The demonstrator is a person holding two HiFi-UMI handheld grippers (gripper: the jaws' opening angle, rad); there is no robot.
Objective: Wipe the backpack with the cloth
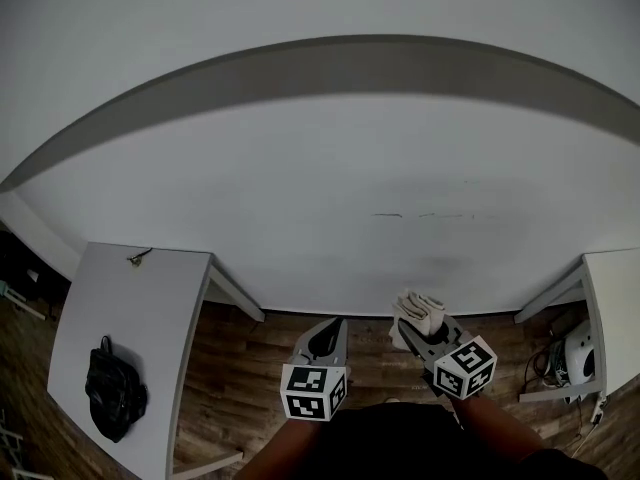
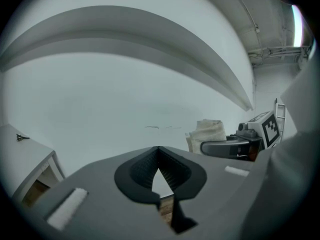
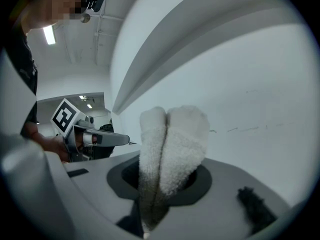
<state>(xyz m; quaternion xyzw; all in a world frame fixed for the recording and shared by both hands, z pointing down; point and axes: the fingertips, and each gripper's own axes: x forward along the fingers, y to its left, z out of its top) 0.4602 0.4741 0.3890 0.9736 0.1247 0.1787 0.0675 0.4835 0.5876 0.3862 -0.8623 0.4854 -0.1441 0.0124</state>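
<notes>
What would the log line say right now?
left tool: shut, empty | right tool: shut on cloth | backpack: on left table, untouched

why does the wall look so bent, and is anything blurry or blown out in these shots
Head view: the fisheye bows the wall's ledge into an arc; the light is even, and the backpack is small but sharp. Left gripper view: dark round vignette, and a ceiling light blown out at upper right. Right gripper view: the same bowing, with the cloth in crisp focus.
</notes>
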